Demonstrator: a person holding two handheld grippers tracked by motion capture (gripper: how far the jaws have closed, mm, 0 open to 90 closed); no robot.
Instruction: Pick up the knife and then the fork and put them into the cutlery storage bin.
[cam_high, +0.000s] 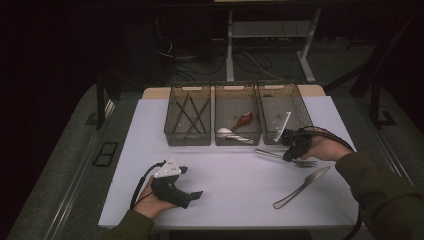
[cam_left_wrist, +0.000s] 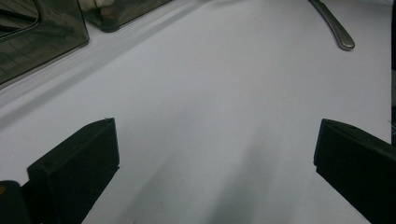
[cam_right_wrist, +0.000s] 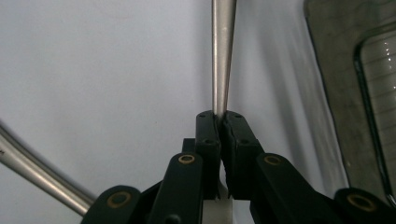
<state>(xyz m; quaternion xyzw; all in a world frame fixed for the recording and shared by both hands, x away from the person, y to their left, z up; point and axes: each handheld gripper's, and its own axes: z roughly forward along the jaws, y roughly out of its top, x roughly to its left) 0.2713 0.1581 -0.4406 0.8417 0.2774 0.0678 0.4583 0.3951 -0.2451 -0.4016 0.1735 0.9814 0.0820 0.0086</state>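
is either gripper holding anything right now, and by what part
The right hand-held gripper is shut on the fork, gripping its narrow neck between handle and tines. The left hand-held gripper is open over bare table, holding nothing.

White table (cam_high: 150, 150), three bins (cam_high: 237, 121), knife (cam_high: 301, 187), fork (cam_high: 285, 157)

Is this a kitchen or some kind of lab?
Probably a lab or workshop, not a kitchen: cables trail over the floor under a desk frame, and cutlery is being sorted into three bins on a plain white table.
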